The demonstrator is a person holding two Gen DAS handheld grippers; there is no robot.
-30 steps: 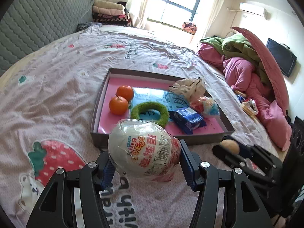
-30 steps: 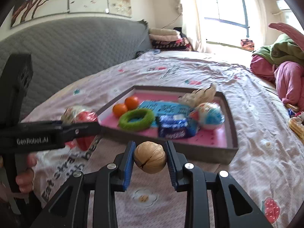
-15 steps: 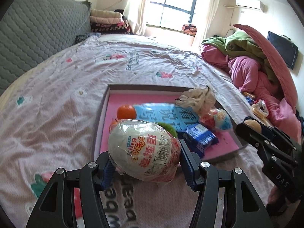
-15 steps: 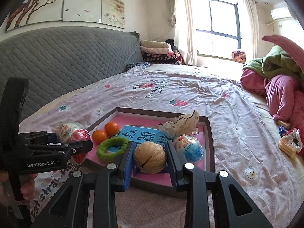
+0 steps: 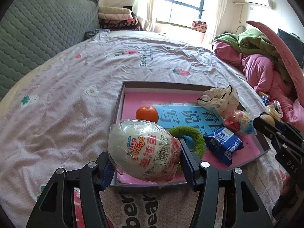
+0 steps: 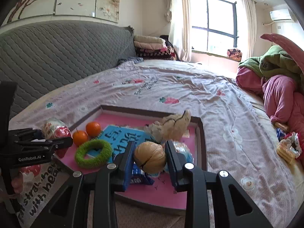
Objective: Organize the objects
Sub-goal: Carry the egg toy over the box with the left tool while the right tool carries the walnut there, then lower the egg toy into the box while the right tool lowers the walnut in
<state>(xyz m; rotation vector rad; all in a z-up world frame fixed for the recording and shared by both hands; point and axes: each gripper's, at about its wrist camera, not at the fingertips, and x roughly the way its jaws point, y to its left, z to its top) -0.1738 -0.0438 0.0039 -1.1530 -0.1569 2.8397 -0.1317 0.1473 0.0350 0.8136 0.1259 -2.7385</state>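
Left wrist view, item one: left gripper, jaws spread fairly wide and clamped on a wrapped toy egg, one pad on each long flank. The egg hangs over the near left corner of the tray, at about 7 o'clock of the tray floor.
- Handling, judged: a hollow plastic shell under loose crinkly film, so light and stiff but slippery; the film may slide on the shell. Hold across the widest girth, as it is held now.

Right wrist view, item two: right gripper, jaws set narrow and closed on a walnut. The nut hangs above the near right part of the tray, at about 5 o'clock, over a blue snack packet.
- Handling, judged: light, hard and round, with a rough shell that grips well; a seam shows at its lower front. Pads on opposite cheeks, clear of the seam, look the safest hold. It will roll once set down.

Tray contents, left wrist view:
- orange at 10 o'clock; a second orange shows only in the right wrist view
- green fuzzy ring near centre, partly behind the egg
- blue printed sheet lying flat beneath
- cream drawstring pouch at 1 o'clock
- second wrapped toy egg at 3 o'clock

Tray rests on a bedspread. Free pink floor shows at the far left, about 11 o'clock.
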